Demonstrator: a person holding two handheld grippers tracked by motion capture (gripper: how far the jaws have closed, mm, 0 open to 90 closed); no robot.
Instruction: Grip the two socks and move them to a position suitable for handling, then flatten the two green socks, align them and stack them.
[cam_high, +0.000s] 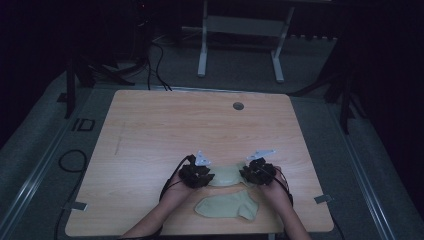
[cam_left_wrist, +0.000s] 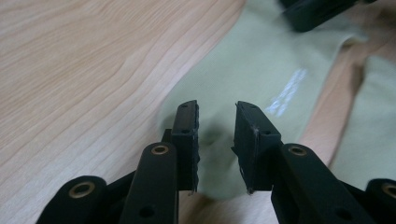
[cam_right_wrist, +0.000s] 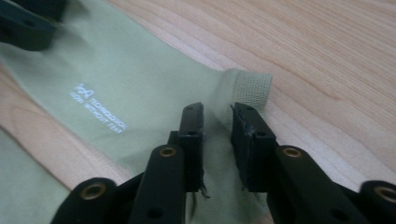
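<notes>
— Two pale green socks lie near the person's edge of the wooden table (cam_high: 150, 125). The far sock (cam_high: 227, 175) stretches between the two grippers; the near sock (cam_high: 227, 206) lies flat just in front of it, closer to the person, with bare wood between them.

— Where is each gripper on that far sock?

— One at each end. The left gripper (cam_high: 196, 175) sits over its left end, the right gripper (cam_high: 258, 172) over its right end. In the right gripper view the ribbed cuff (cam_right_wrist: 252, 86) lies just beyond the jaw tips, and white lettering (cam_right_wrist: 100, 111) shows on the fabric.

— Are the jaws clamped on it?

— No. In the left gripper view the left gripper (cam_left_wrist: 215, 116) has a clear gap between its pads, with the cloth (cam_left_wrist: 261, 70) lying flat under them. The right gripper (cam_right_wrist: 217, 116) looks the same: jaws apart, fabric between and below, nothing pinched. Both pairs of jaws stand parted, holding nothing.

— Anything else around?

— A round grommet hole (cam_high: 238, 106) near the table's far edge, cables (cam_high: 155, 65) on the grey floor to the far left, and a white desk frame (cam_high: 240, 45) beyond the table. The room is dim.
</notes>
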